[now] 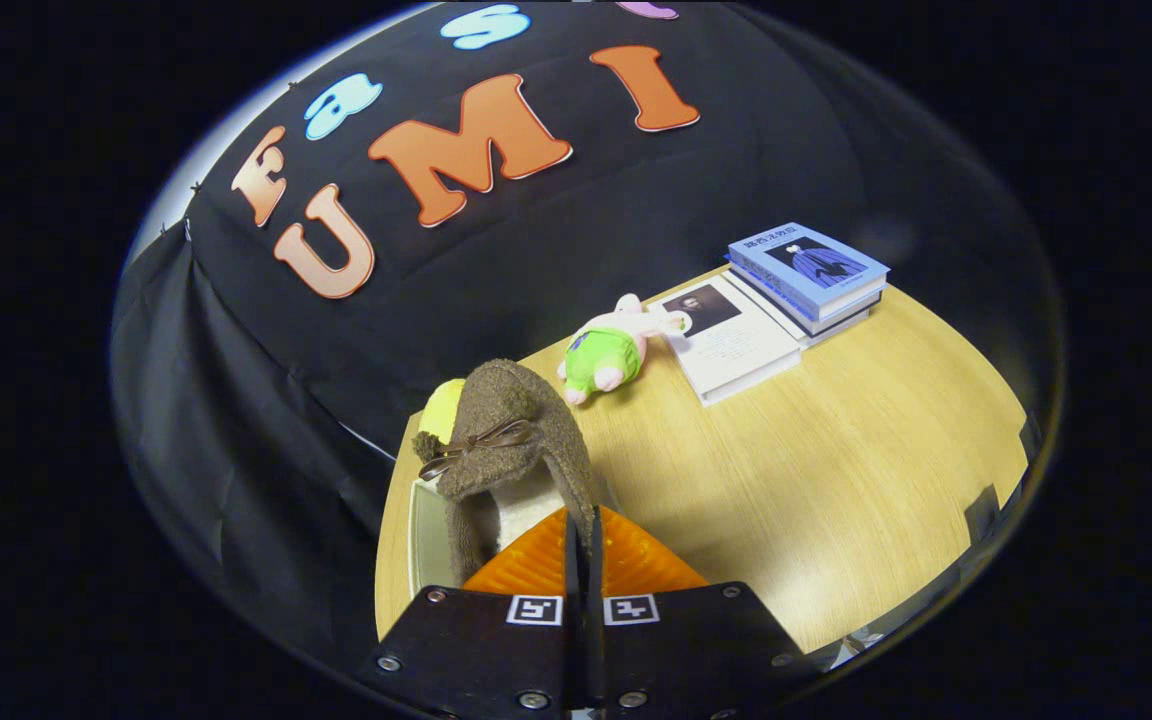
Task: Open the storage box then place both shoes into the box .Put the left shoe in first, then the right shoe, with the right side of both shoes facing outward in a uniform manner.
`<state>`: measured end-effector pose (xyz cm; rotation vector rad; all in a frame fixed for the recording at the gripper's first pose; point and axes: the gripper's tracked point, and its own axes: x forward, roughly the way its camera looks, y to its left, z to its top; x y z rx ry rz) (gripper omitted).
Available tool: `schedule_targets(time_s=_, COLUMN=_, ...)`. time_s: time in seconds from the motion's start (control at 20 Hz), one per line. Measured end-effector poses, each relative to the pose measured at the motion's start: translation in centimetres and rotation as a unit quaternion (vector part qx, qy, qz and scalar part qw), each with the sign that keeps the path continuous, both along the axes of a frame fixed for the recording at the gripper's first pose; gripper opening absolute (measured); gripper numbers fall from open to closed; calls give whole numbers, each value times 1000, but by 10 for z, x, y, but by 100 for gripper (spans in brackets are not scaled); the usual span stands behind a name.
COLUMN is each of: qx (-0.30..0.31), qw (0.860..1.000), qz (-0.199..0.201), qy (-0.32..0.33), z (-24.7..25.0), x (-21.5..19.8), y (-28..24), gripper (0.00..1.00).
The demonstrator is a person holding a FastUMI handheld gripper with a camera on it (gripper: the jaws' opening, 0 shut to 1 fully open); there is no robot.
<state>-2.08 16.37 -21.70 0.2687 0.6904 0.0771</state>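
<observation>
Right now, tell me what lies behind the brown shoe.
Behind the brown shoe, held by the gripper, a yellow object peeks out; the shoe covers most of it. Farther back lies a plush toy.

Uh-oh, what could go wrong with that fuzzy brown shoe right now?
1. The gripper pinches only the rim of the brown shoe, jaws nearly closed on it. A thin grip like that might slip, and the shoe could drop.
2. The shoe hangs tilted, toe up, so it might swing or twist and end up facing the wrong way.
3. It hangs close to the table edge, so a drop might miss the table.
</observation>
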Motion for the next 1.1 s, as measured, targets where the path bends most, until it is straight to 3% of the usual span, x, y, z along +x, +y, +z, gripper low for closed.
schedule_targets(time_s=0.5, qx=11, qw=1000, qz=7, qy=10, z=-19, x=-6, y=38, gripper=1)
schedule_targets(time_s=0.9, qx=-28, qw=997, qz=30, qy=58, z=-57, x=-25, y=50, gripper=4)
schedule_targets(time_s=1.0, qx=-12, qw=999, qz=27, qy=35, z=-39, x=-19, y=55, gripper=23)
schedule_targets(time_s=1.1, qx=-26, qw=999, qz=33, qy=19, z=-26, x=-14, y=50, gripper=53)
